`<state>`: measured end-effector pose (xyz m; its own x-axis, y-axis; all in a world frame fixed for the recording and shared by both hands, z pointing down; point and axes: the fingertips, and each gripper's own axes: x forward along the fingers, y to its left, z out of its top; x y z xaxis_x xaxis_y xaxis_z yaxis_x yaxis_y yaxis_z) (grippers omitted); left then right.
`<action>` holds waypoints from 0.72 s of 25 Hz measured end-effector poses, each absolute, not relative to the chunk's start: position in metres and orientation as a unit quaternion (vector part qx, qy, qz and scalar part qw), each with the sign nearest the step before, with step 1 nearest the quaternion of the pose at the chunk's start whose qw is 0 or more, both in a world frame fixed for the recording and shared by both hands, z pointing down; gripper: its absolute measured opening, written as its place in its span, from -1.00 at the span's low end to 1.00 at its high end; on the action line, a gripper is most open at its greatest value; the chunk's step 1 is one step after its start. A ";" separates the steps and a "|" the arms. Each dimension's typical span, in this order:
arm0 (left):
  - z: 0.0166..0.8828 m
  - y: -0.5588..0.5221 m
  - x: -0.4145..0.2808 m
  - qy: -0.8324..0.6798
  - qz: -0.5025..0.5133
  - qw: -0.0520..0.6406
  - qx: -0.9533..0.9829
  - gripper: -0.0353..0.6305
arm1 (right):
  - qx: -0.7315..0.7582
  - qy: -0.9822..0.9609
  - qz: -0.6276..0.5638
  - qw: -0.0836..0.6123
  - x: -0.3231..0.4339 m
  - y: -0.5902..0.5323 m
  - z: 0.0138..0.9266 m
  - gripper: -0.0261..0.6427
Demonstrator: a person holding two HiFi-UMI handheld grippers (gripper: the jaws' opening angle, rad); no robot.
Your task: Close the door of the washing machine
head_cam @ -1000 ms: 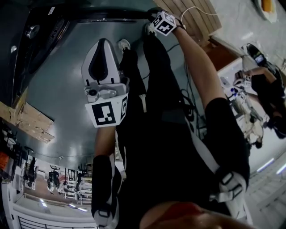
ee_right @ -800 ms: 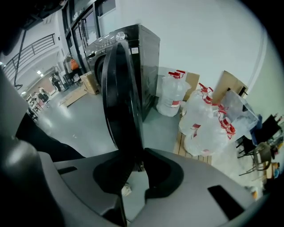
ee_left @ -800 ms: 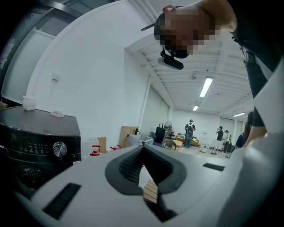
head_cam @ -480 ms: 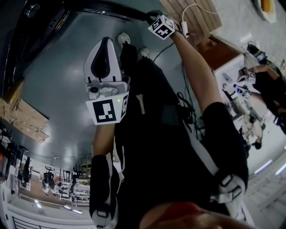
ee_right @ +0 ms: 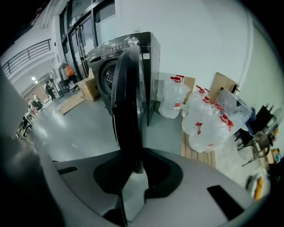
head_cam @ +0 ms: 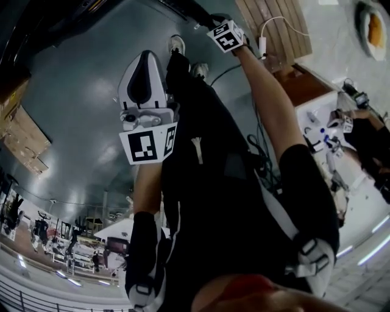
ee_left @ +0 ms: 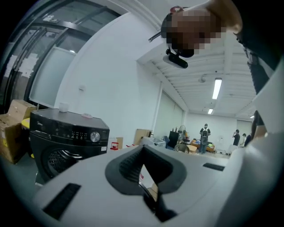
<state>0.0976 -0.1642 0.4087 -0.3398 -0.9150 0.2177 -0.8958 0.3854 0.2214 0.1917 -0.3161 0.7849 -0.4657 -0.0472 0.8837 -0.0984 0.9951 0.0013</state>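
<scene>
The black washing machine (ee_right: 133, 46) stands with its round door (ee_right: 128, 95) swung out, edge-on to the right gripper view. My right gripper (ee_right: 135, 166) grips the door's rim, and its jaws have just been closing on it. In the head view that gripper (head_cam: 210, 19) is at the top, arm stretched to the dark door edge (head_cam: 183, 7). My left gripper (head_cam: 144, 55) hangs mid-air in front of the person, fingertips together, holding nothing. The left gripper view shows the machine (ee_left: 66, 137) at the far left beyond that gripper (ee_left: 144, 177).
Bagged water jugs (ee_right: 202, 117) sit on a wooden pallet (head_cam: 274, 24) right of the machine. Cardboard boxes (head_cam: 24, 137) lie on the grey floor to the left. The person's shoes (head_cam: 177, 44) stand just below the door. People stand far off in the hall (ee_left: 205, 133).
The right gripper and the door edge have slid toward the top right of the head view. The machine's body has left the top-left corner. The left gripper swung along, staying shut.
</scene>
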 end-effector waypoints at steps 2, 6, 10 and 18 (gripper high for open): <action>0.414 -0.146 0.103 -0.827 -0.035 0.154 0.540 -0.88 | 0.048 -0.860 0.028 0.507 0.193 -0.306 0.788 -0.75; 0.418 -0.110 0.105 -0.847 -0.042 0.156 0.506 -0.88 | 0.056 -0.863 0.031 0.501 0.192 -0.281 0.791 -0.75; 0.412 -0.077 0.095 -0.856 -0.047 0.153 0.491 -0.88 | 0.071 -0.860 0.039 0.504 0.187 -0.255 0.790 -0.75; 0.422 -0.016 0.067 -0.867 -0.061 0.150 0.471 -0.88 | 0.098 -0.859 0.063 0.498 0.166 -0.188 0.796 -0.75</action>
